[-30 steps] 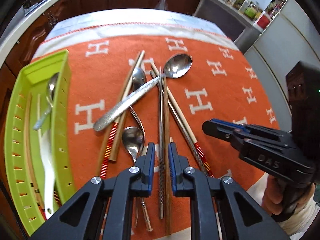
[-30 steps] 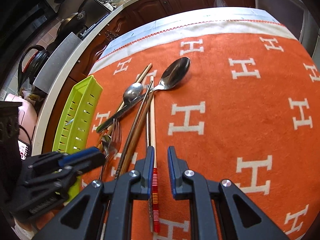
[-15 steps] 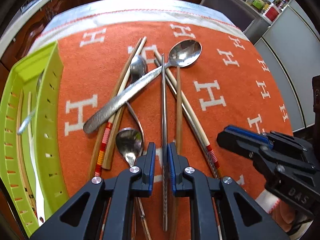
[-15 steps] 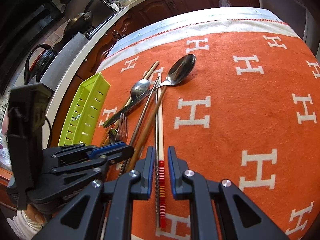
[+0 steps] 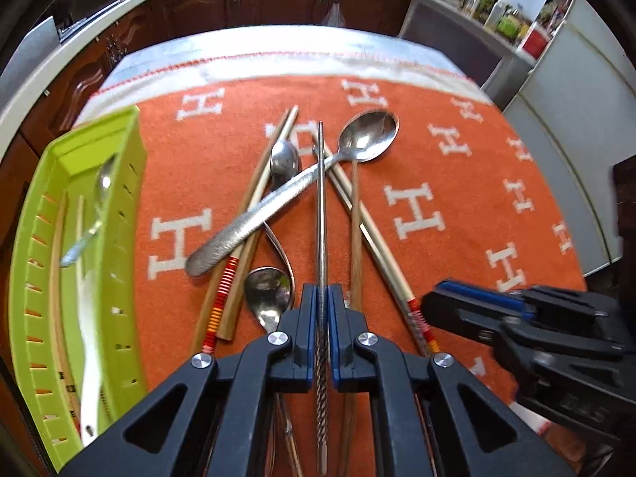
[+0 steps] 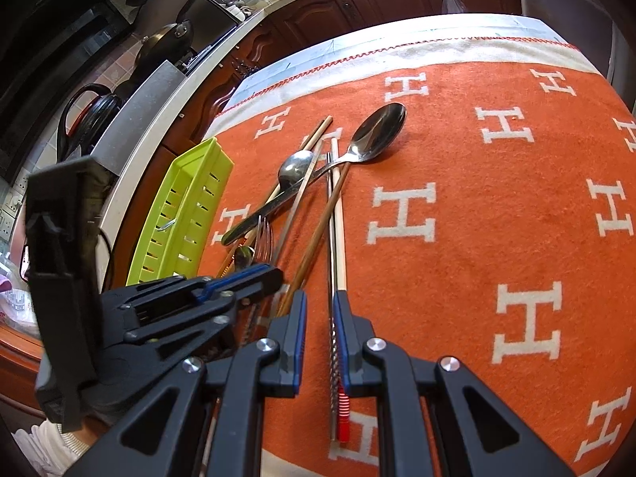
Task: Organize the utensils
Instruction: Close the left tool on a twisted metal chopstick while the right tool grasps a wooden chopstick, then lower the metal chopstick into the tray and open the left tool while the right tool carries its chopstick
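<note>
While the left gripper [image 5: 322, 298] clamps a twisted steel chopstick [image 5: 321, 214], the parted right gripper [image 6: 319, 302] hovers; next, carry it to the lime-green slotted plastic tray [image 5: 35, 270].

Bright daylight, glinting spoons, strong fisheye bending, slight blur at edges.

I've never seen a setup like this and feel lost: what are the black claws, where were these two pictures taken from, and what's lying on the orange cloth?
No robot: a person holds two hand-held pincers, each with a fisheye camera looking along its fingers. One picture is from the left pincer, the other from the right.

The left gripper is shut on a metal chopstick. The right gripper is open around another metal chopstick and a red-striped wooden one.

On the orange blanket lie spoons, including a big spoon, and more chopsticks. The green tray already holds some utensils.
</note>
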A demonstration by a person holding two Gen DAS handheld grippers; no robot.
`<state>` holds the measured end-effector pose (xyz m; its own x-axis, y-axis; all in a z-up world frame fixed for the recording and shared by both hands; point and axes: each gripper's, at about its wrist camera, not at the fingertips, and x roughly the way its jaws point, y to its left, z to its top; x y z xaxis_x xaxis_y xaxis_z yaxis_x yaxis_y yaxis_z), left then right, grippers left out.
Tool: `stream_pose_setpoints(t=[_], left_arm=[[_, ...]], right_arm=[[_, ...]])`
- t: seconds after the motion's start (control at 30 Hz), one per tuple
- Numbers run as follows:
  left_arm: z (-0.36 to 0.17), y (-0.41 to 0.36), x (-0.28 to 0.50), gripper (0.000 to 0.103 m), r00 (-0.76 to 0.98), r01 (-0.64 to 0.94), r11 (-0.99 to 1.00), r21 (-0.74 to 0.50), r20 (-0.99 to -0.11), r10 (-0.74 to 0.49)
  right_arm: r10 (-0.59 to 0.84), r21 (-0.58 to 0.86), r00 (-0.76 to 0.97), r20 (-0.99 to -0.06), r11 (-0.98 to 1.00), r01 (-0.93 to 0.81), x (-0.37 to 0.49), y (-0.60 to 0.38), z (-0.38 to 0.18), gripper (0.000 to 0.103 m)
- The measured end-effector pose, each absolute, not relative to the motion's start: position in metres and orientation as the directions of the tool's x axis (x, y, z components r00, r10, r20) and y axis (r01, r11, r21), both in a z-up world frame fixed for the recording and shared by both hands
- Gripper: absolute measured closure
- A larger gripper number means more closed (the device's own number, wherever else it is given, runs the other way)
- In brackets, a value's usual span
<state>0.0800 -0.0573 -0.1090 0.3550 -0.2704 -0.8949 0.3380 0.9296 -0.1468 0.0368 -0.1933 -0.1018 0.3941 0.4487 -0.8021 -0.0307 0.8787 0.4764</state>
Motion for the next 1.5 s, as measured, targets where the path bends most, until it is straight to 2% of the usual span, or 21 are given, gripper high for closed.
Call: stream_pose_setpoints(t=[0.27,0.5,0.6,0.93,1.0,1.07,1.33,1.5], left_arm=[[-0.052,-0.005,0.056,0.100,0.458,0.291,0.950,-0.110,-0.856,-0.240],[-0.021,0.071,0.050,0.100,0.564,0.143,0.989,-0.027,-0.819,-0.104],[-0.026,0.094,0.053,0.100,0.559,0.106,0.994,-0.016,-0.826,-0.073],[-0.073,0.115,0.063,0.100,0.494,0.054,0.998,-0.035,-0.868,-0.057],[-0.080,0.114,0.067,0.100,0.485,0.050,0.998,-0.038,-0.873,-0.057],[-0.085,0.114,0.069,0.100,0.480,0.045,0.999,-0.031,-0.876,-0.048],[-0.097,0.113,0.074,0.099,0.457,0.049,0.999,-0.024,-0.888,-0.044],[-0.090,0.113,0.070,0.088,0.469,0.042,0.998,-0.038,-0.882,-0.053]], right_arm=[[0.469,0.511,0.357,-0.808,0.859,0.027,0.047,-0.174,-0.117,0.089],[0.436,0.484,0.354,-0.828,0.873,0.058,0.059,-0.156,-0.124,0.089],[0.383,0.439,0.369,-0.847,0.895,0.078,0.064,-0.148,-0.121,0.080],[0.199,0.233,0.393,-0.898,0.972,0.040,0.065,-0.116,-0.118,0.079],[0.166,0.192,0.398,-0.902,0.981,0.028,0.064,-0.112,-0.118,0.081],[0.127,0.153,0.402,-0.907,0.988,0.034,0.064,-0.111,-0.118,0.091],[0.215,0.265,0.392,-0.894,0.961,0.076,0.061,-0.125,-0.116,0.096],[0.255,0.314,0.428,-0.867,0.947,0.071,0.054,-0.132,-0.095,0.096]])
